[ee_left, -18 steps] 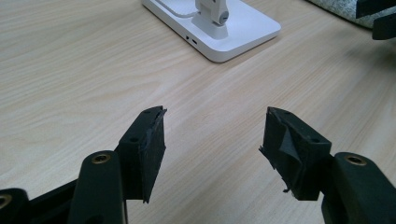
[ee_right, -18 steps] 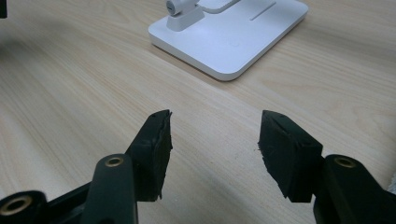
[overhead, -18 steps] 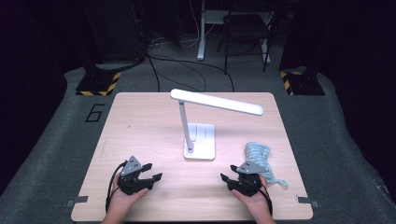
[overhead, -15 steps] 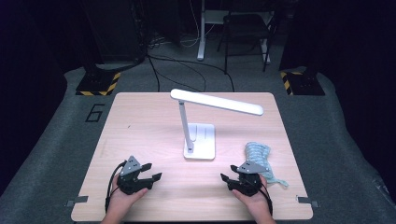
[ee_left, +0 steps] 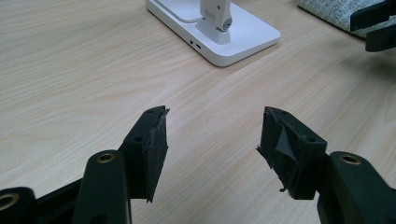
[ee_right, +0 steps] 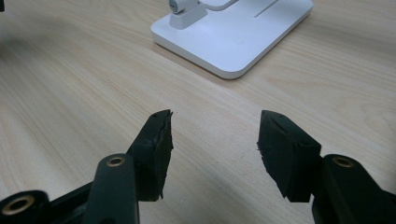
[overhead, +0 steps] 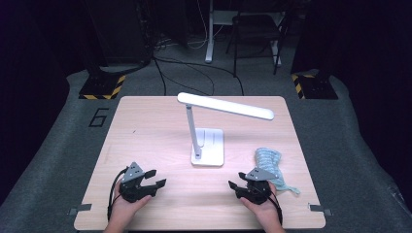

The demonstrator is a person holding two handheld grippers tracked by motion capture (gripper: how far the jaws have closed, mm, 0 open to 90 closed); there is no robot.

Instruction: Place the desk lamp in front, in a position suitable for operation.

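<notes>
A white desk lamp stands mid-table, its base (overhead: 208, 148) flat on the wood and its long head (overhead: 226, 106) reaching right. A crumpled light blue cloth (overhead: 269, 160) lies right of the base. My left gripper (overhead: 156, 177) rests near the front left edge, held in a hand and pointing right. It is open, with bare wood between its jaws (ee_left: 212, 133). My right gripper (overhead: 236, 181) sits at the front right, just before the cloth, pointing left. It is open and holds nothing (ee_right: 215, 135). The lamp base (ee_left: 233, 35) (ee_right: 243, 32) lies ahead of both.
The wooden table (overhead: 145, 126) has its front edge just behind both hands. The other gripper's black jaws (ee_left: 376, 23) and the cloth's edge (ee_left: 336, 9) appear at the top right of the left gripper view. Dark floor, cables and chair legs lie beyond the table.
</notes>
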